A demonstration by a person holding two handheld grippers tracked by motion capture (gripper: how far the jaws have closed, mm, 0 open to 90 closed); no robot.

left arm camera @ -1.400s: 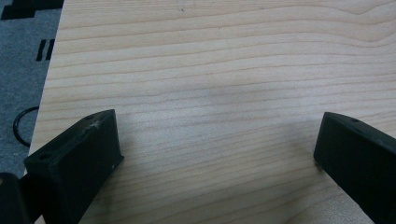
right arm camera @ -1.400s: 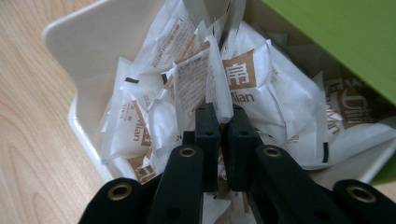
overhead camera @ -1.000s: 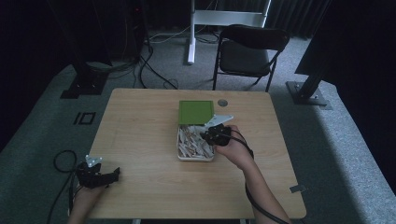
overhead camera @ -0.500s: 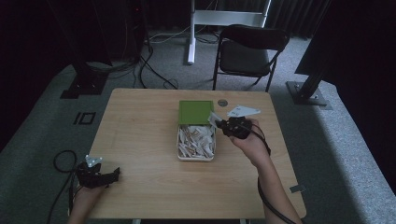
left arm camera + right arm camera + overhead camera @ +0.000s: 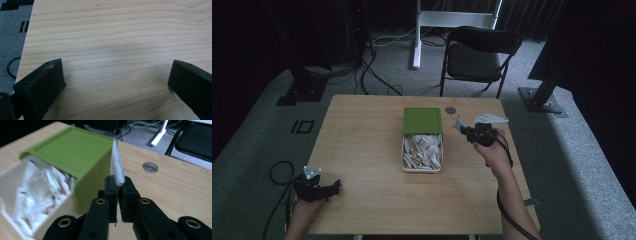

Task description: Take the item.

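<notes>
A white box (image 5: 421,167) with a raised green lid (image 5: 422,120) sits mid-table, full of several small white packets (image 5: 422,150). In the right gripper view the box (image 5: 15,177) and its lid (image 5: 72,150) lie to the left. My right gripper (image 5: 460,126) hovers just right of the box and is shut on one white packet (image 5: 117,165), which stands edge-on between the jaws. My left gripper (image 5: 332,186) rests at the table's near left corner, its jaws wide apart over bare wood (image 5: 115,57) with nothing between them.
A round cable hole (image 5: 450,109) lies in the tabletop behind the box. Beyond the far edge stand a black folding chair (image 5: 479,55) and a white stand (image 5: 418,35). Cables trail on the grey carpet at the left.
My right gripper has drawn away from the box to the right, carrying the packet clear of it. The left gripper has stayed put.
</notes>
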